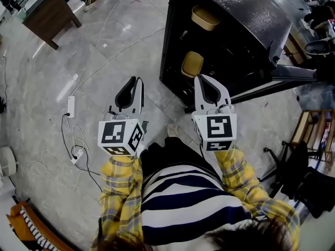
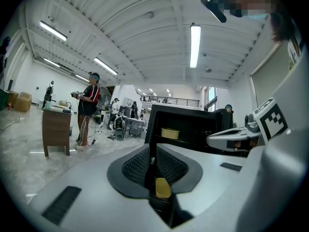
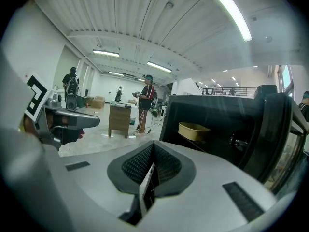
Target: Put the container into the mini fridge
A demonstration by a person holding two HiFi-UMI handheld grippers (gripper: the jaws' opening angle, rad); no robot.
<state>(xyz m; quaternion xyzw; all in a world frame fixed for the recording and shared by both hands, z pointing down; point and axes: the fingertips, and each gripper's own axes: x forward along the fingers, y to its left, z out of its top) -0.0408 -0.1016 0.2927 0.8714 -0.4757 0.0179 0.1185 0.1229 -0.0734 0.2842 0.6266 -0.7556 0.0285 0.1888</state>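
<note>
The black mini fridge stands with its door swung wide to the right. Two yellow containers sit inside: one on the upper shelf, one lower down. The upper one also shows in the left gripper view and the right gripper view. My left gripper is shut and empty, over the floor left of the fridge. My right gripper is shut and empty too, its tips just short of the lower container. A bit of yellow shows through the slit under the left pads.
A wooden table stands at the far left, with a person beside it. A power strip with loose cables lies on the floor to my left. An office chair is at the right.
</note>
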